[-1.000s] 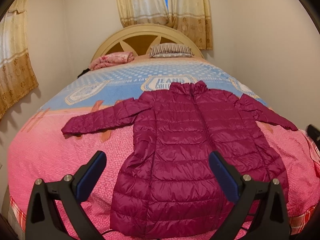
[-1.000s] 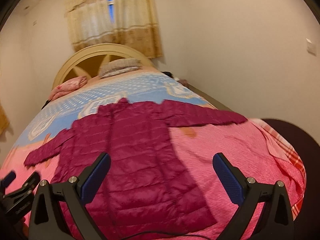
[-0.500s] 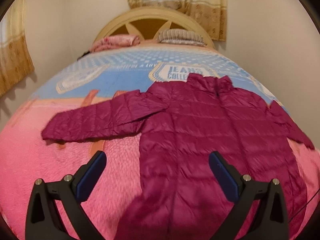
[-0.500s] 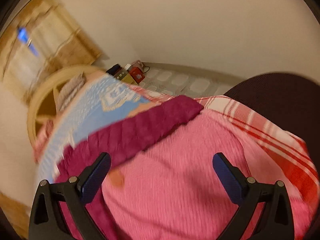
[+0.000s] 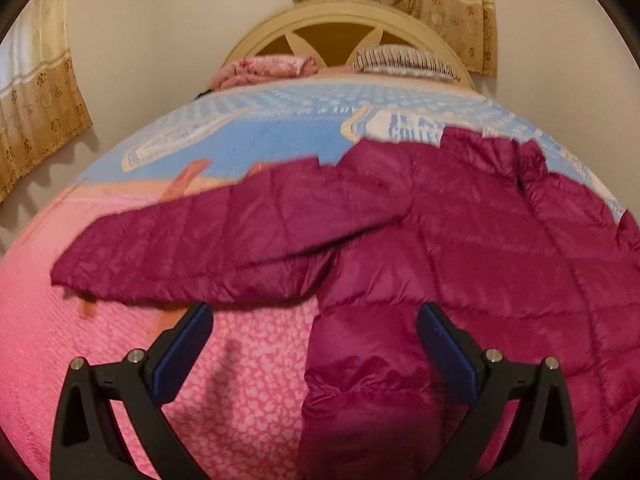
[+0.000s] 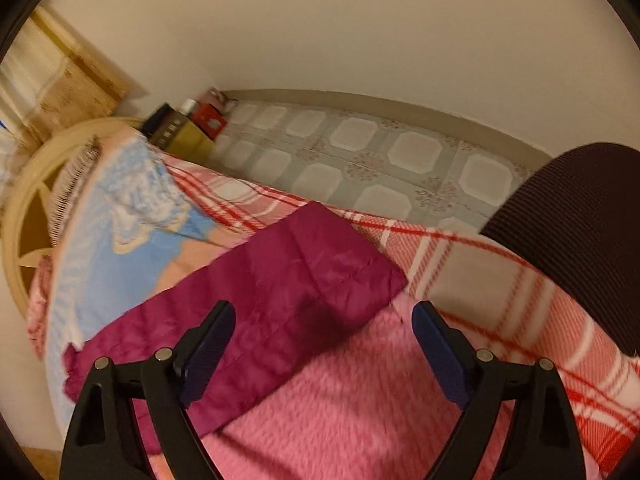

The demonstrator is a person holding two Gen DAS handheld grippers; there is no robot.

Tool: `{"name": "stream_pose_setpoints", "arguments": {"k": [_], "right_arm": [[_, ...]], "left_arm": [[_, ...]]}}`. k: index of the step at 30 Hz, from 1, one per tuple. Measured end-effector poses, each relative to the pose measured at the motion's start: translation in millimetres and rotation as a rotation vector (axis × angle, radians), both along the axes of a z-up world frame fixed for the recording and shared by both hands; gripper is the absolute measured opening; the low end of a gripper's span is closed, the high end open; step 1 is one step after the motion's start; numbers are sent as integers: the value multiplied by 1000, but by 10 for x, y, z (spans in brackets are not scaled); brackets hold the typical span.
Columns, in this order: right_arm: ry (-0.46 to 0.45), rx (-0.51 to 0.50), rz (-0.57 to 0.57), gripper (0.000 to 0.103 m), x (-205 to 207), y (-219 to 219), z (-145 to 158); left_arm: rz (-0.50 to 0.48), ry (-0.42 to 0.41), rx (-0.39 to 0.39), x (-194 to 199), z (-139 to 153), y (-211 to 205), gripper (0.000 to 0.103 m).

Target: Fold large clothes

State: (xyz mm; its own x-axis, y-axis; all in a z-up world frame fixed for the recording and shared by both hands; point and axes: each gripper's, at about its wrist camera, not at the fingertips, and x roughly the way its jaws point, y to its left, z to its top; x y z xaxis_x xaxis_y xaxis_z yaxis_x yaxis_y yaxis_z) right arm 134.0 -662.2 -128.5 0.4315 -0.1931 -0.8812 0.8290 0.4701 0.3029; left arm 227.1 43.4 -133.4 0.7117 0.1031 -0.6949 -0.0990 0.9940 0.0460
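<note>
A magenta quilted puffer coat [image 5: 472, 240] lies flat and face up on the bed, sleeves spread out. Its left sleeve [image 5: 208, 248] stretches across the pink blanket. My left gripper [image 5: 314, 340] is open and empty, just short of the armpit where that sleeve meets the body. In the right wrist view the coat's right sleeve [image 6: 288, 292] lies with its cuff near the bed's edge. My right gripper [image 6: 324, 336] is open and empty, just above and short of that cuff.
The bed carries a pink and blue blanket [image 5: 248, 380] over a red checked sheet [image 6: 500, 280]. Pillows [image 5: 404, 58] lie by the headboard [image 5: 332, 30]. A tiled floor [image 6: 360, 148], boxes [image 6: 188, 124] by the wall and a dark rounded object [image 6: 580, 216] are at the right.
Both grippers moved closer to the coat. The left one came in toward the left sleeve and armpit. The right one swung right and down over the right sleeve's cuff. Both stayed open.
</note>
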Motion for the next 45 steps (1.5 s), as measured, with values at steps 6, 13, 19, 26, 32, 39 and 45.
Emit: {"name": "stream_pose_setpoints", "arguments": {"k": [6, 13, 19, 26, 32, 39, 45], "right_arm": [[109, -55, 36, 88, 274, -15, -211], [161, -54, 76, 33, 291, 45, -296], [49, -150, 105, 15, 138, 224, 150], [-68, -362, 258, 11, 131, 1048, 1130], [-176, -478, 464, 7, 358, 2156, 1710], [-285, -435, 779, 6, 828, 3762, 1662], [-264, -305, 930, 6, 1252, 4755, 989]], "left_arm": [[46, 74, -140, 72, -110, 242, 103], [54, 114, -124, 98, -158, 209, 103], [52, 109, -134, 126, -169, 216, 103], [45, 84, -177, 41, -145, 289, 103], [45, 40, -268, -50, -116, 424, 103], [47, 29, -284, -66, -116, 445, 103], [43, 25, -298, -69, -118, 456, 103]]}}
